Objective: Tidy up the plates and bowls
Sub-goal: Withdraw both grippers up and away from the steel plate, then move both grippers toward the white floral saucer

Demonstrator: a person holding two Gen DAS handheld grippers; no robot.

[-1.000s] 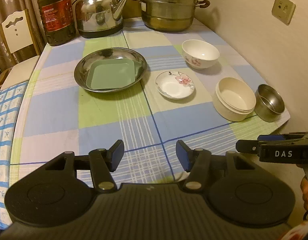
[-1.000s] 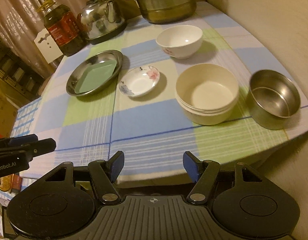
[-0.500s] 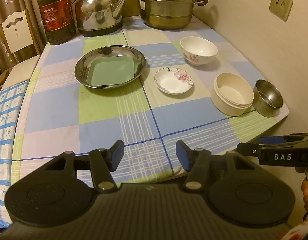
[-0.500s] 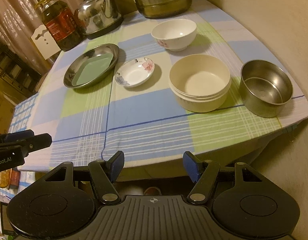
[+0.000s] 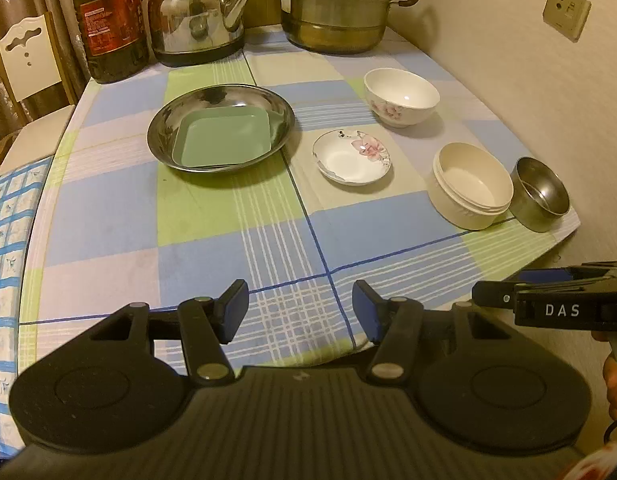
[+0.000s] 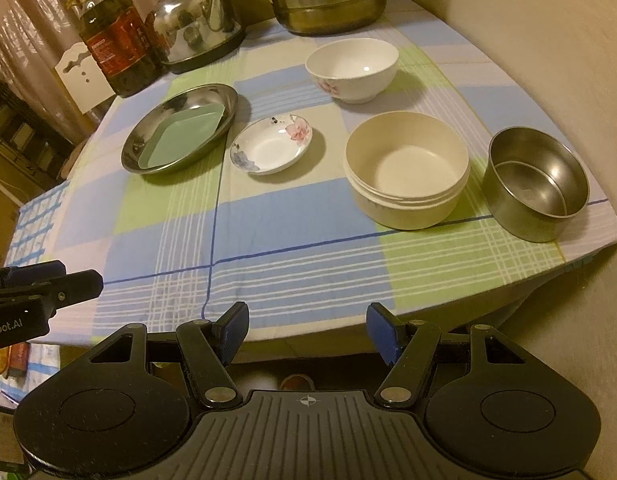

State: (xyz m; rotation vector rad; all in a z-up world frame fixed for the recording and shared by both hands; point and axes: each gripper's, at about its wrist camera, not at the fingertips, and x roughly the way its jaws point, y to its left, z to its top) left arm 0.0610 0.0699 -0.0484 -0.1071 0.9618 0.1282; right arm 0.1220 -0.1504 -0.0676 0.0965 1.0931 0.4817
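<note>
A green square plate [image 5: 224,142] [image 6: 182,136] lies inside a round steel plate [image 5: 166,120] [image 6: 136,148]. Right of it sits a small floral saucer [image 5: 350,158] [image 6: 270,146], then a cream bowl [image 5: 470,184] [image 6: 406,168] and a steel bowl [image 5: 542,198] [image 6: 536,188] near the table's right edge. A white floral bowl [image 5: 402,96] [image 6: 352,68] stands behind them. My left gripper [image 5: 300,312] is open and empty above the front edge of the table. My right gripper [image 6: 308,330] is open and empty, just off the front edge.
At the back stand an oil bottle [image 5: 110,20], a steel kettle [image 5: 198,12] and a stacked steamer pot [image 5: 336,4]. A wall [image 5: 528,60] runs close along the right of the checked tablecloth [image 5: 228,220]. A white chair [image 5: 24,64] is at the left.
Both grippers drew back from the table and then eased slightly forward again. Both stayed open. No dish has moved.
</note>
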